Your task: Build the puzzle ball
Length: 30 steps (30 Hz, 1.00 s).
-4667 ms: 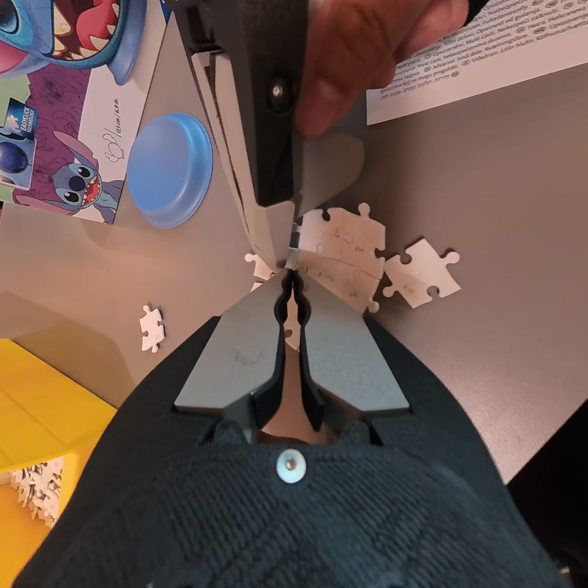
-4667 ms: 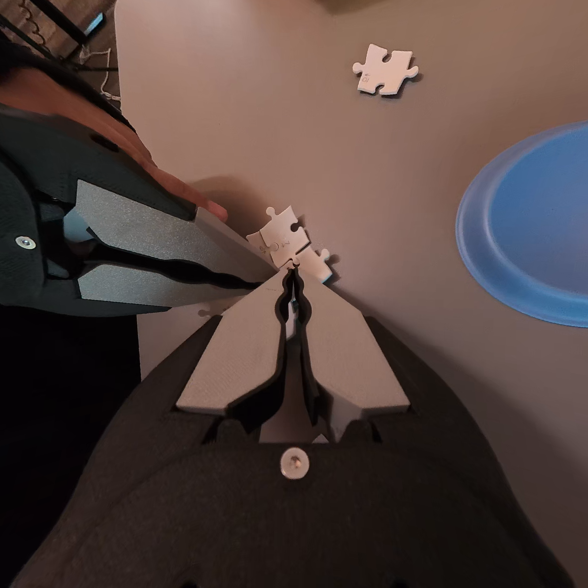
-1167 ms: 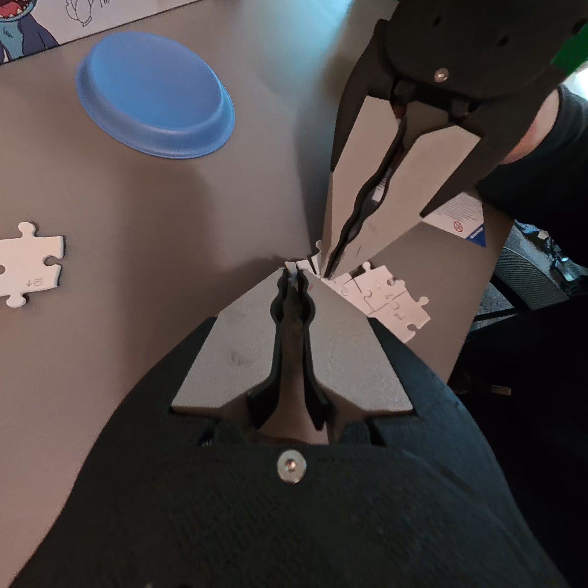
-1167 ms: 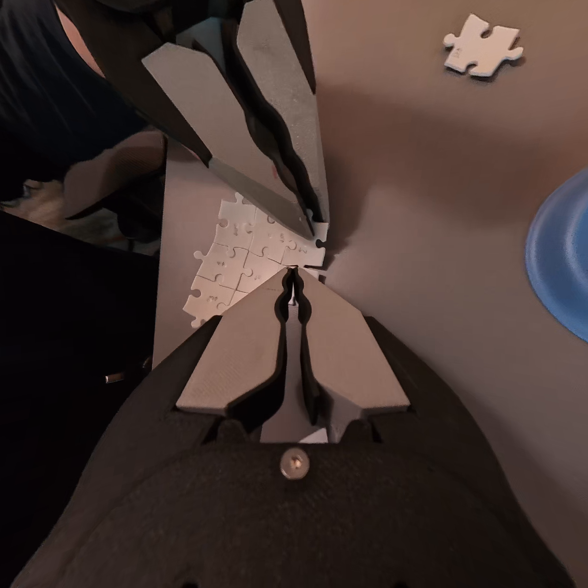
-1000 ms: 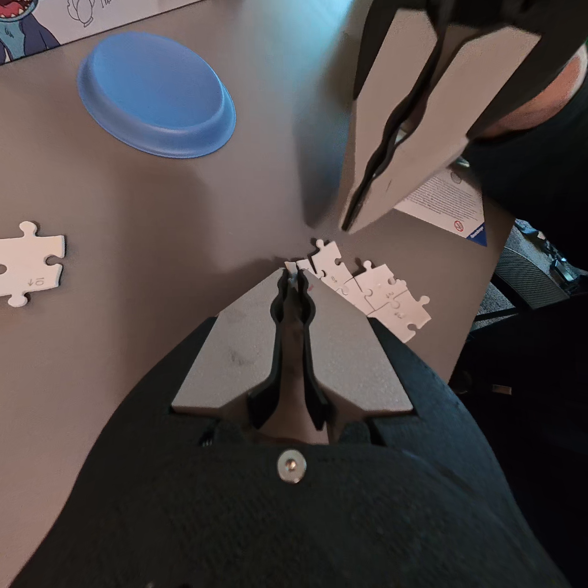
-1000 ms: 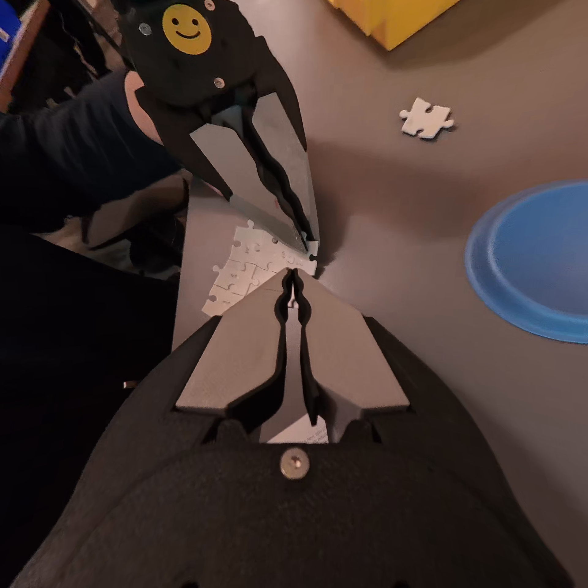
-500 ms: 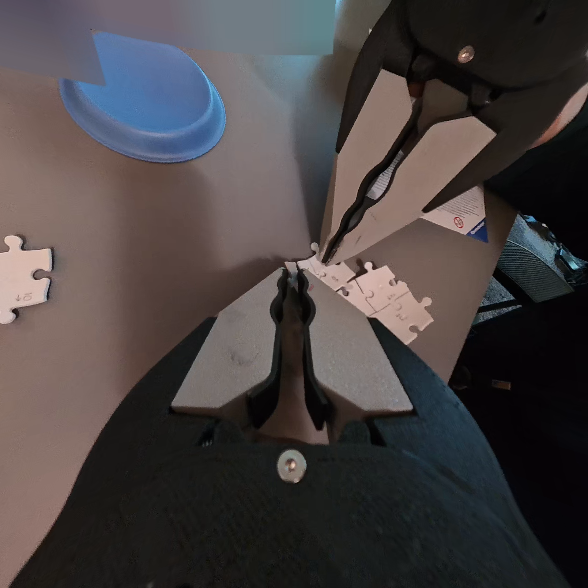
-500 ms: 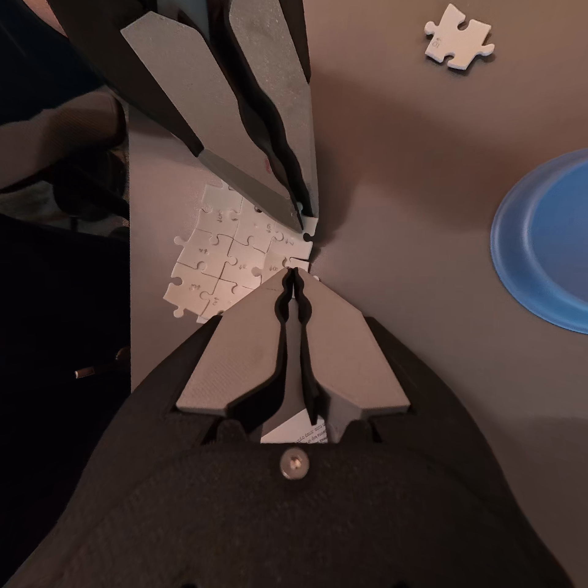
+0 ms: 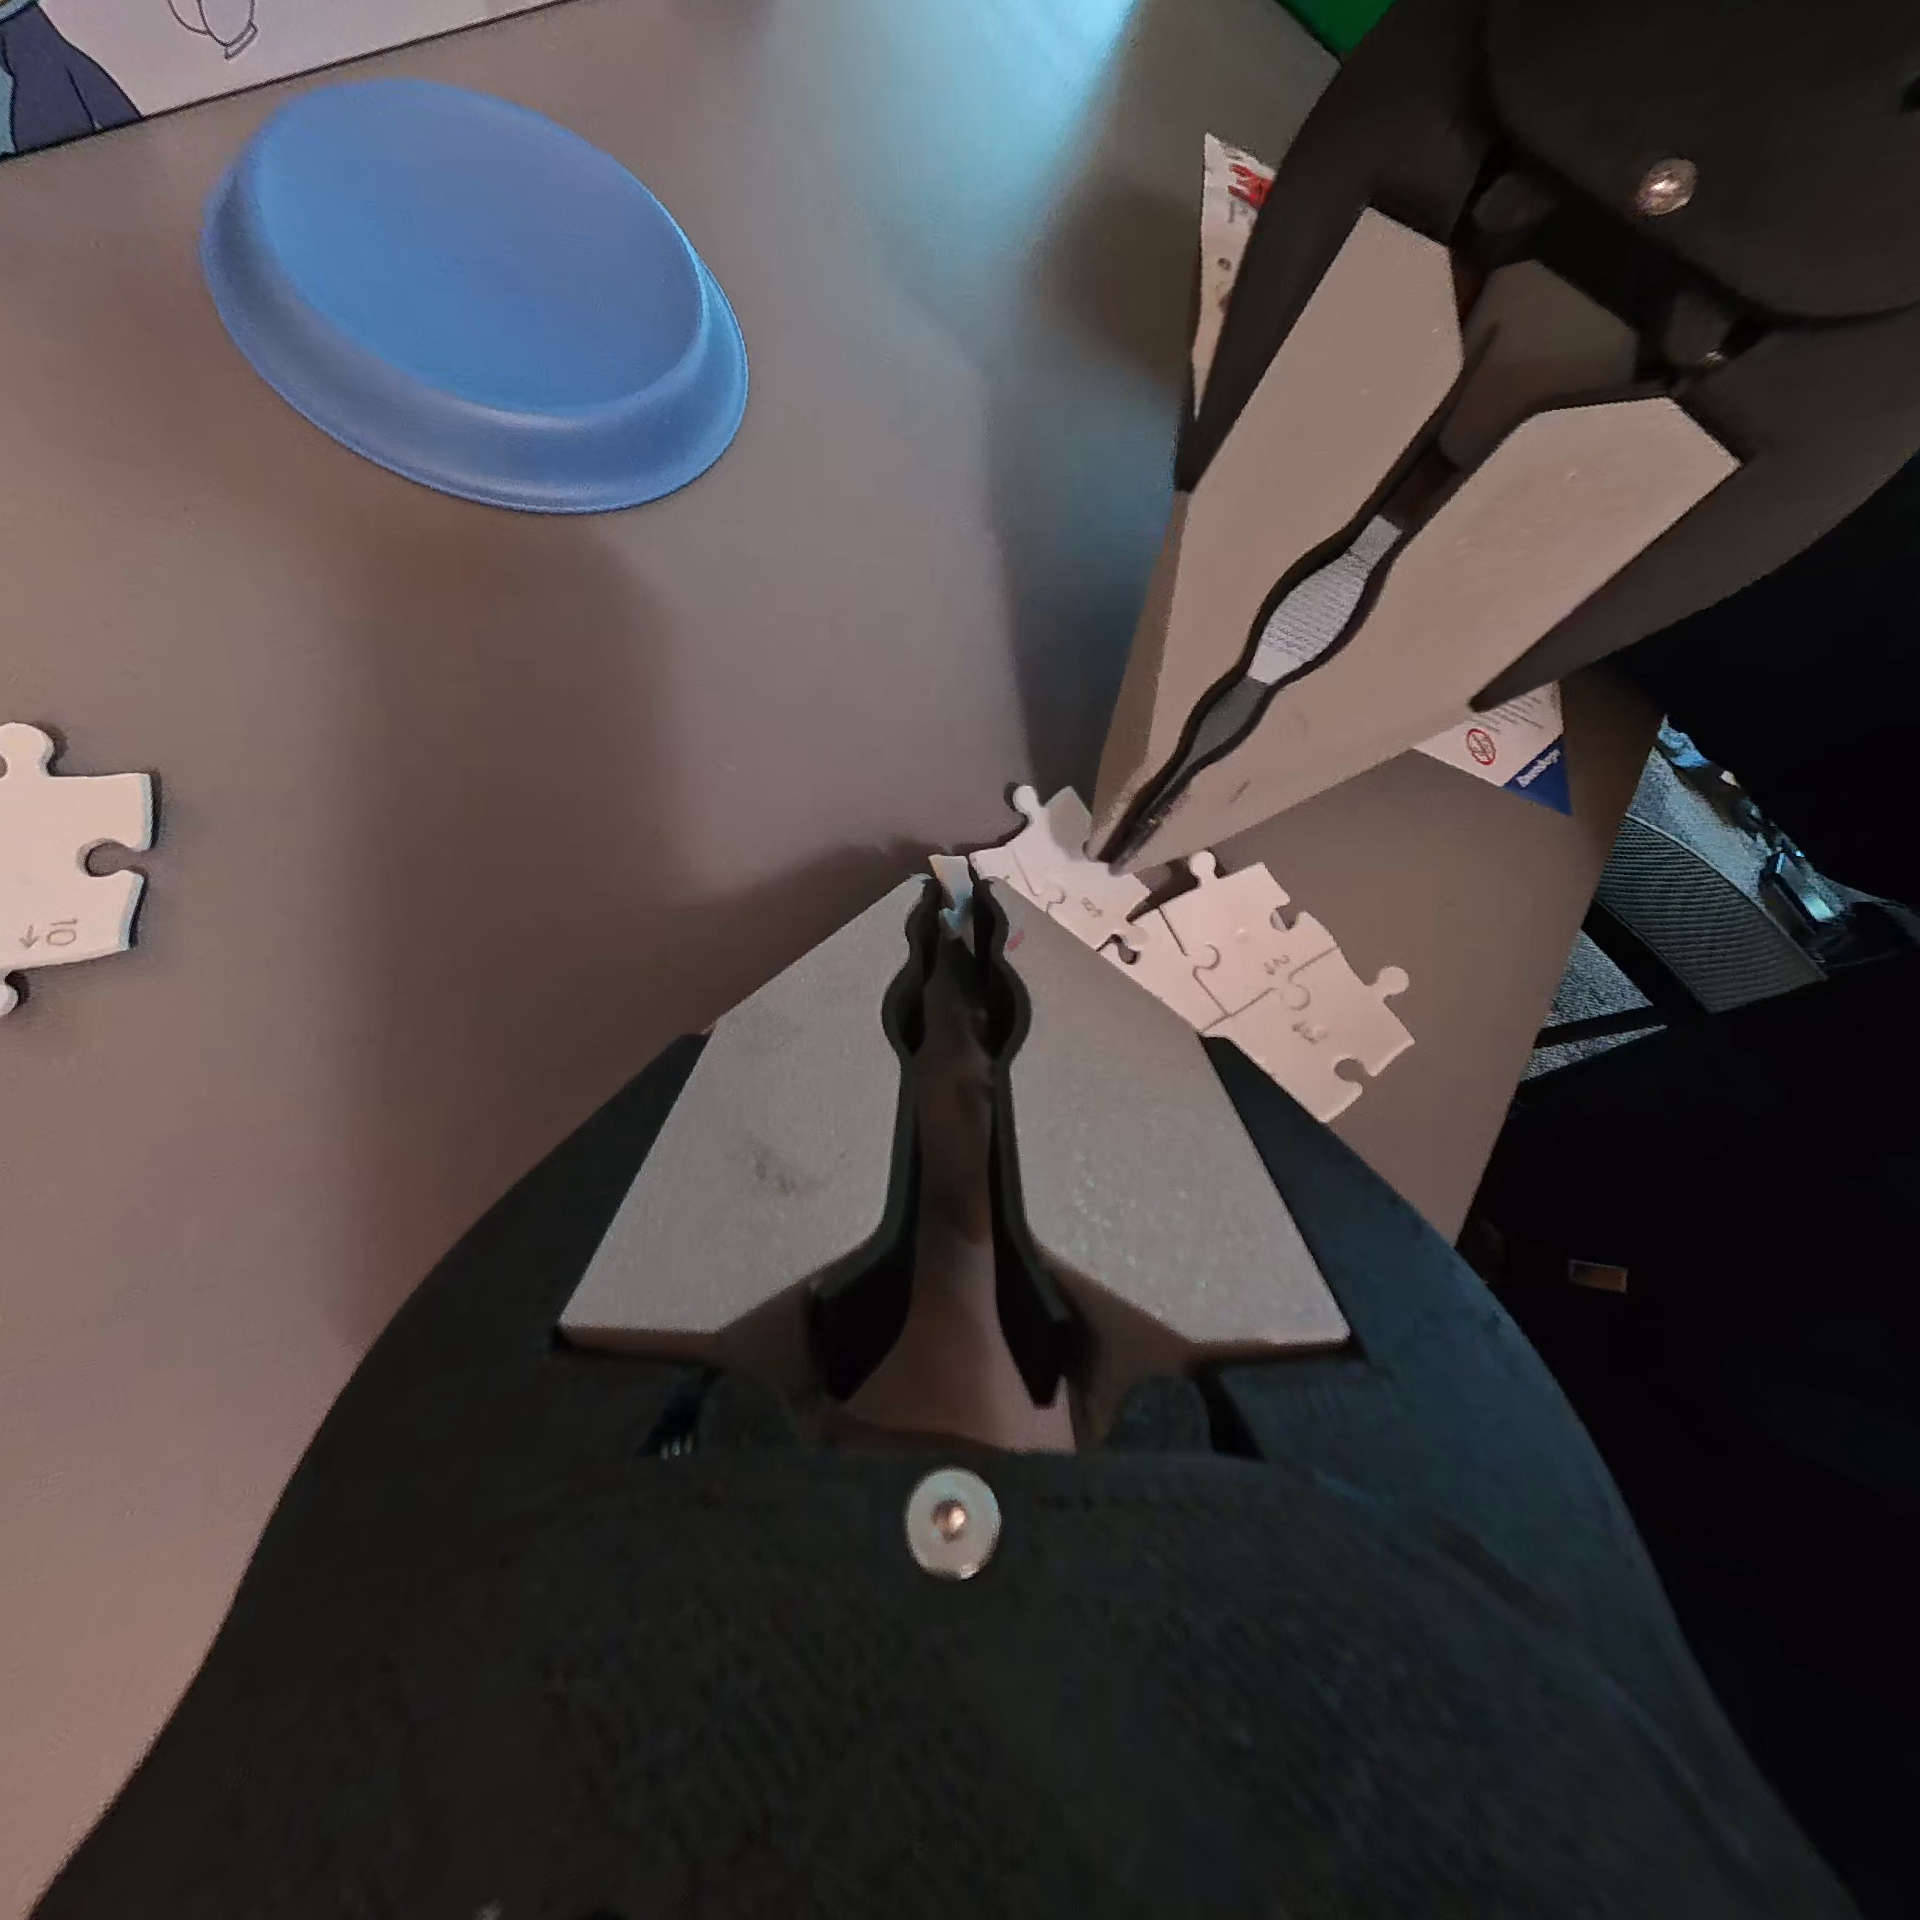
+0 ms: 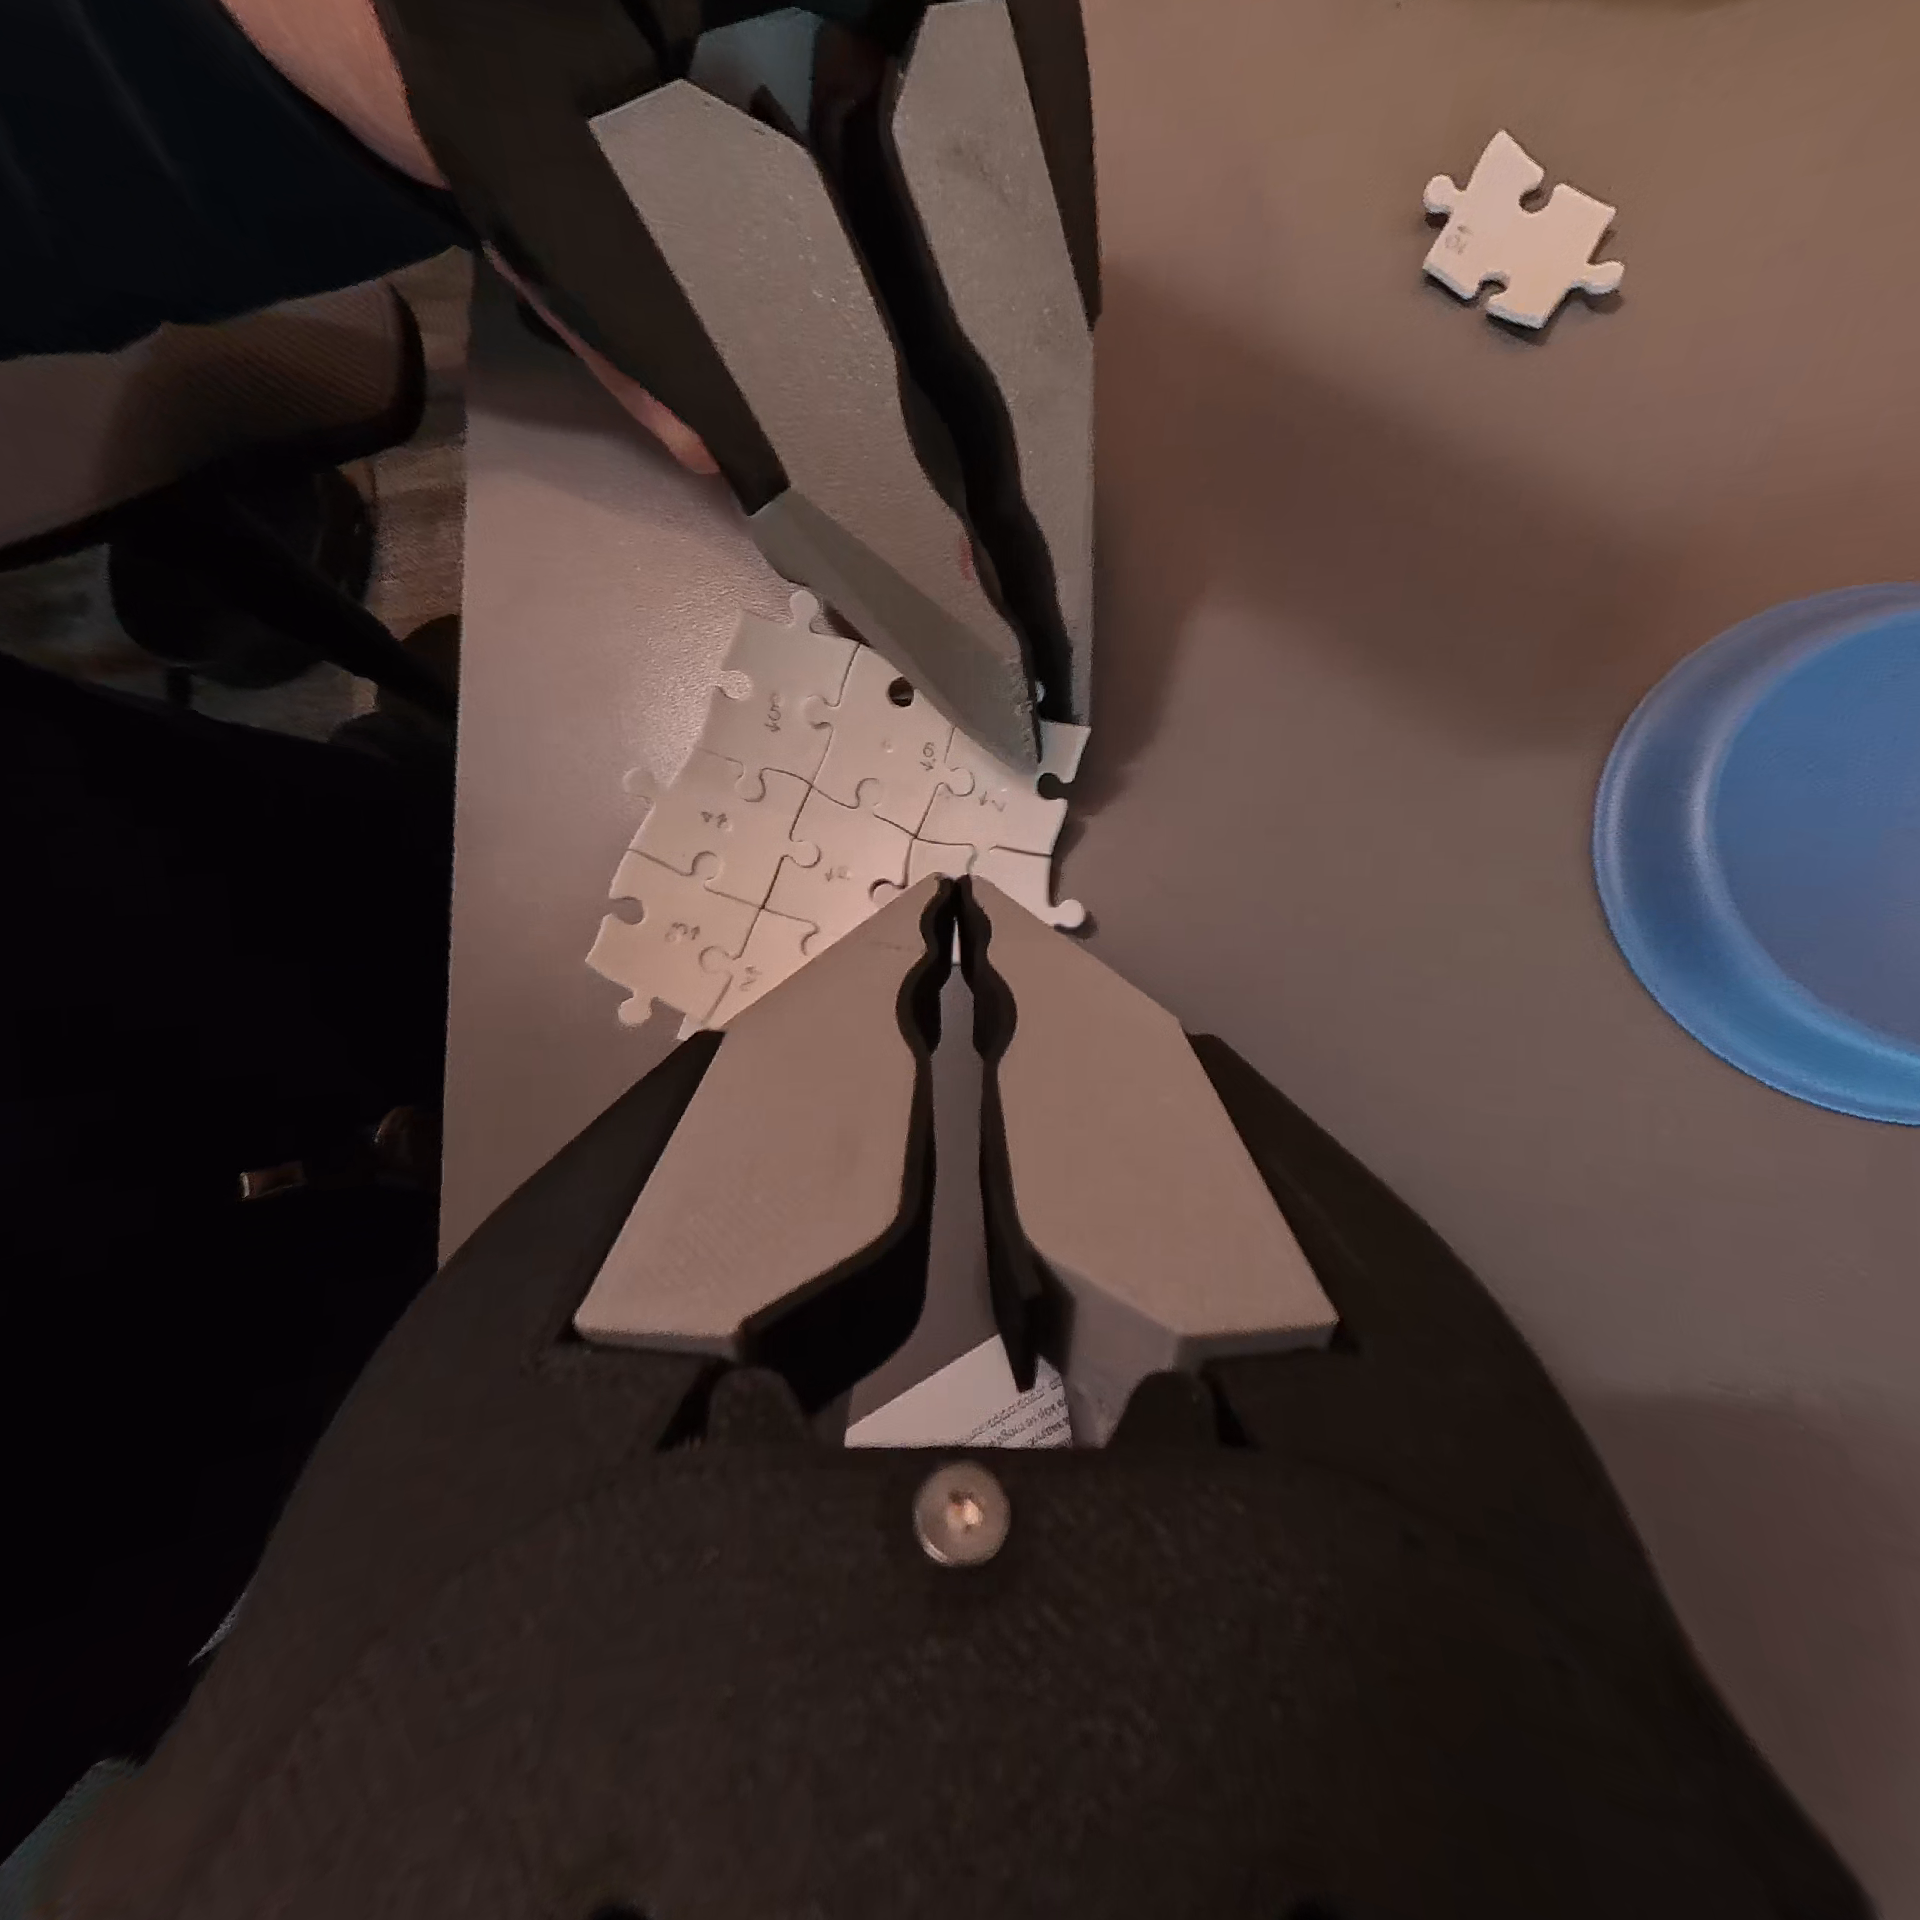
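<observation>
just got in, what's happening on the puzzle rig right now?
A person is working two hand-held grippers on a patch of joined white puzzle pieces lying face down near the edge of the grey table. The left gripper is shut on one edge of the patch; the right gripper, also shut, presses its tips on a piece beside it. One loose white puzzle piece lies apart, and a round blue plastic stand sits unused. No ball shape yet.

An indoor desk setting, likely an office or hobby room. A plain grey table (image 9: 520, 727) holds a printed leaflet (image 9: 1517, 748) and a cartoon-printed box (image 9: 156, 42); a chair base and floor show dimly beyond the table's edge.
</observation>
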### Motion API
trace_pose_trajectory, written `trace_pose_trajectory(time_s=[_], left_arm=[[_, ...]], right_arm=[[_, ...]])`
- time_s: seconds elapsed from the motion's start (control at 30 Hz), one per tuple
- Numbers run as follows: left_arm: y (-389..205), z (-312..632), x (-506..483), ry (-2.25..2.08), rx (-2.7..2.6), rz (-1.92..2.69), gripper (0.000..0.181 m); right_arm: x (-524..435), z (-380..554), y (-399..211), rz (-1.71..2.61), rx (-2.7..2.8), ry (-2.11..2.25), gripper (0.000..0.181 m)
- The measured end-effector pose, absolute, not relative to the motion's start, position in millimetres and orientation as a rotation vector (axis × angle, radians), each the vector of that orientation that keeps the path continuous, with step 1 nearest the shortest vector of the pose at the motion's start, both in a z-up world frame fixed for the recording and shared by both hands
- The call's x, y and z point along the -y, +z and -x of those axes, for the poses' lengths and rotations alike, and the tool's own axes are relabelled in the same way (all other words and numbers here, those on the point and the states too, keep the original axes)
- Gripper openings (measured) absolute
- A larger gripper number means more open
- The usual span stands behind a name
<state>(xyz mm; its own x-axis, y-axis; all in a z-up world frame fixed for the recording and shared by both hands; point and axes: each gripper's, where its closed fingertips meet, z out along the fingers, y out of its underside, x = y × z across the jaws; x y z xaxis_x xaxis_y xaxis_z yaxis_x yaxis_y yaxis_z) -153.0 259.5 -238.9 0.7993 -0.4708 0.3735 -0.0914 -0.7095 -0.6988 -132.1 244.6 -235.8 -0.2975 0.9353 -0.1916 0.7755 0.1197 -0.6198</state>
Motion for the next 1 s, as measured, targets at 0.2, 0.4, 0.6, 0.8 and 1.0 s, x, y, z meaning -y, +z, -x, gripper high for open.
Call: trace_pose_trajectory(time_s=[0.2,0.4,0.6,0.8,1.0], left_arm=[[-238.9,152.8,-259.4,-0.709,-0.395,2.290,0.004],[-238.6,152.0,-258.8,-0.696,-0.379,2.289,0.004],[-238.1,152.1,-258.6,-0.684,-0.368,2.288,0.003],[-236.7,151.6,-258.4,-0.677,-0.355,2.285,0.003],[-236.6,151.9,-258.2,-0.696,-0.334,2.276,0.003]], right_arm=[[-235.0,129.5,-245.1,1.652,2.224,0.900,0.000],[-232.4,128.8,-245.5,1.626,2.243,0.873,0.000],[-231.3,129.8,-245.9,1.562,2.292,0.756,0.000],[-231.0,128.9,-247.3,1.573,2.389,0.581,0.000],[-230.9,128.4,-248.6,1.593,2.547,0.335,0.000]])
